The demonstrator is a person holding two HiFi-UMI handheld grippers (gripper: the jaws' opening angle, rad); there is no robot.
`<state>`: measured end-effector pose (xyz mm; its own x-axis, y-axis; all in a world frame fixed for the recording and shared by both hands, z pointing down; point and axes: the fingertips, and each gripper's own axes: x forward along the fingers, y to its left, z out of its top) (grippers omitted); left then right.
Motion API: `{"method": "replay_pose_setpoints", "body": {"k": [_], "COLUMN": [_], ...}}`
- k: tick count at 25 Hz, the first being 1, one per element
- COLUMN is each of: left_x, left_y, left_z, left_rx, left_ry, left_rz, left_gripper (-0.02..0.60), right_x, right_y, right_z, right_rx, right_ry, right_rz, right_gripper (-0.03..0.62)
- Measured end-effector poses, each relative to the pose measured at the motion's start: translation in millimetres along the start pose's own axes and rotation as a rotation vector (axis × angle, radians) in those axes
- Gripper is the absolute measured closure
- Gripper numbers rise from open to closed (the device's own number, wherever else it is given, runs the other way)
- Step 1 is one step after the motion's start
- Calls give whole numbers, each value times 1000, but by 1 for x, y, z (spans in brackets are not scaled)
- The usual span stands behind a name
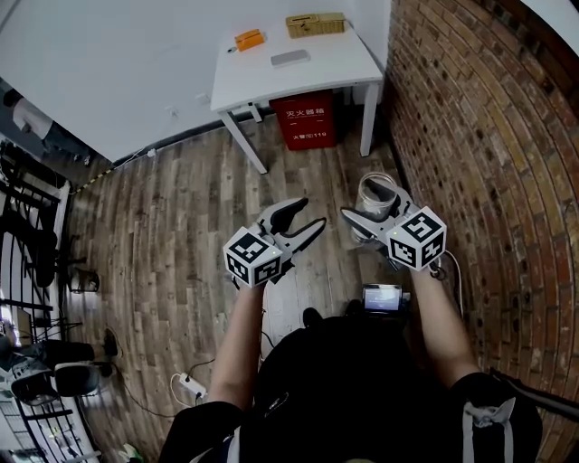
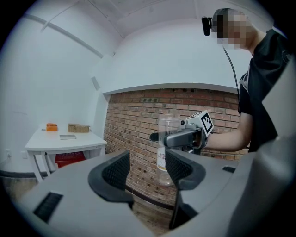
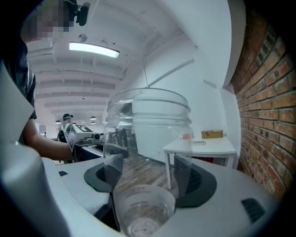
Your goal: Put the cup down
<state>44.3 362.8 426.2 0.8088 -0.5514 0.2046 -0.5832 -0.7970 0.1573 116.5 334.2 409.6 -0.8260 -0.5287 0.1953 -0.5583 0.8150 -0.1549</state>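
Note:
A clear plastic cup (image 1: 380,197) hangs in the air above the wooden floor, held upright by my right gripper (image 1: 360,199), which is shut on it. In the right gripper view the cup (image 3: 147,125) fills the gap between the jaws, and both pads (image 3: 184,170) press on its lower wall. My left gripper (image 1: 312,212) floats just left of it, open with nothing between its fingers. In the left gripper view the open jaws (image 2: 147,162) frame the cup (image 2: 167,152) and the right gripper (image 2: 159,137) in front of the brick wall.
A white table (image 1: 308,77) stands ahead against the white wall, with an orange object (image 1: 249,39), a wooden box (image 1: 315,24) and a flat grey item (image 1: 290,58) on it. A red box (image 1: 304,122) sits beneath. A brick wall (image 1: 479,136) runs along the right.

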Motion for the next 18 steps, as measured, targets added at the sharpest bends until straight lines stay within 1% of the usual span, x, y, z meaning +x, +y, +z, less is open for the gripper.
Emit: {"method": "replay_pose_setpoints", "body": {"k": [6, 13, 18], "left_x": [17, 36, 47], "left_y": [-5, -6, -3], "left_z": [0, 3, 0], "left_rx": [1, -9, -11], "left_ry": [9, 1, 10], "left_rz": [4, 35, 47], "left_gripper": [336, 339, 339], "right_x": [-8, -15, -17], "right_y": [-13, -34, -50], "right_z": [-2, -4, -5], "right_rx": [6, -1, 5], "right_ry": [-7, -7, -6], "right_rz": [9, 30, 32], "right_gripper": [241, 241, 241]}}
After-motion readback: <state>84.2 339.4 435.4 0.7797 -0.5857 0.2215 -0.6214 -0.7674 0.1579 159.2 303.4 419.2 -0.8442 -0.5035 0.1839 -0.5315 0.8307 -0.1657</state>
